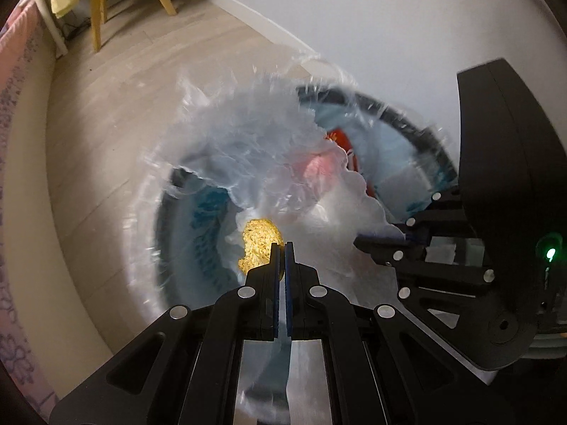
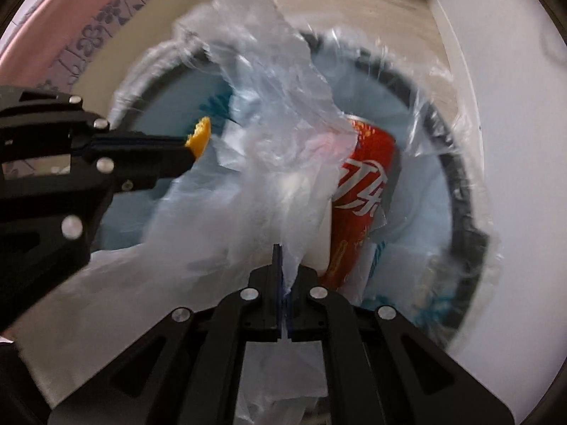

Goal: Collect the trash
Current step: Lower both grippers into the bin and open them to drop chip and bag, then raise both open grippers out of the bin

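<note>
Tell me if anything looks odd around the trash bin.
The clear crumpled plastic bag sprawls over the round black bin's rim rather than dropping inside. The bin's liner looks ragged along the rim.

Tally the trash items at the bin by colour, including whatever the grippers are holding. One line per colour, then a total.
Yellow: 1, the peel scrap pinched in the left gripper
Clear: 1, the plastic bag pinched in the right gripper
Red: 1, the soda can lying in the bin
Total: 3
</note>
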Tool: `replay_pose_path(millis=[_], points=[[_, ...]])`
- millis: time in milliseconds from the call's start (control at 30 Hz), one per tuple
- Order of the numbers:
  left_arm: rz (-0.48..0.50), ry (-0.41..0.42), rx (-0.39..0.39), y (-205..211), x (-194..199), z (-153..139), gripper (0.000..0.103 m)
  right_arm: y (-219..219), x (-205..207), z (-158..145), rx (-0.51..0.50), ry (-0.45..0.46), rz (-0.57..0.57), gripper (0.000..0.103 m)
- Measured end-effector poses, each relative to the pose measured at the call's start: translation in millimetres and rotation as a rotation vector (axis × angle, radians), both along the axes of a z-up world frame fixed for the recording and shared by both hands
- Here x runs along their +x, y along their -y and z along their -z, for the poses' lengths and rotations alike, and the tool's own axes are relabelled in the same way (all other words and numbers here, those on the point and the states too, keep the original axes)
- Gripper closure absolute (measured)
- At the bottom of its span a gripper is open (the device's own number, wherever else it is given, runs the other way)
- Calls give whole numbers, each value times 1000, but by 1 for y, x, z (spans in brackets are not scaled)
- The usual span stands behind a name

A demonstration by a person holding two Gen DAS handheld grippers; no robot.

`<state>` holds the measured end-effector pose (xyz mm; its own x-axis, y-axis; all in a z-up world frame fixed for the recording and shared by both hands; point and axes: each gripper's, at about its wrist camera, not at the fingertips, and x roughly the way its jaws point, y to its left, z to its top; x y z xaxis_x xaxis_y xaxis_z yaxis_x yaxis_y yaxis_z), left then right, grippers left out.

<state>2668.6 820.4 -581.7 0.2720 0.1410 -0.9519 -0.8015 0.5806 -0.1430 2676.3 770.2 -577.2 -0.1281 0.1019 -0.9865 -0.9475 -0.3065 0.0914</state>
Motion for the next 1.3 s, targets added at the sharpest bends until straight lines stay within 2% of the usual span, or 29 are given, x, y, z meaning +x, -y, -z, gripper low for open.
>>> replay_pose_path(millis=[200,533,567,600,667,700,733,767,800,833,867,900,967,1000,1033,1300], points=[[5,-5,-14,-7,6,28,102,-10,-5,20,-16,-17,-49,100],[8,-15,-48,-11,5,43,101,-17,-7,31,-37,-42,-67,100],[10,-16,-50,-11,5,44,97,-17,-6,30,-33,-46,-66,100],[10,-16,-54,-13,6,45,83,-14,-10,30,-30,-47,-65,100],[18,6,-69,-14,9,44,68,-12,-1,28,-16,-49,-62,100],[26,20,-78,-13,12,41,55,-10,2,27,-15,-51,-60,100],[29,25,-79,-11,15,38,48,-10,5,26,-17,-53,-54,100],[33,13,-67,-9,18,34,46,-9,8,24,-20,-48,-51,100],[35,3,-59,-8,19,31,39,-8,12,23,-21,-49,-51,100],[24,-14,-46,-9,19,28,24,-3,16,17,-20,-45,-52,100],[4,-12,-47,-11,16,24,19,-1,18,14,-20,-41,-52,100],[-11,-4,-55,-12,14,21,13,1,20,8,-16,-40,-52,92],[-43,-2,-65,-16,9,13,9,3,22,-2,-12,-59,-53,54],[-49,-6,-60,-16,7,8,8,4,22,-8,-4,-58,-52,19],[-47,-9,-55,-16,6,2,8,5,23,-15,7,-58,-49,7],[-25,-49,-15,-4,0,-49,6,2,29,-60,71,-23,-8,7]])
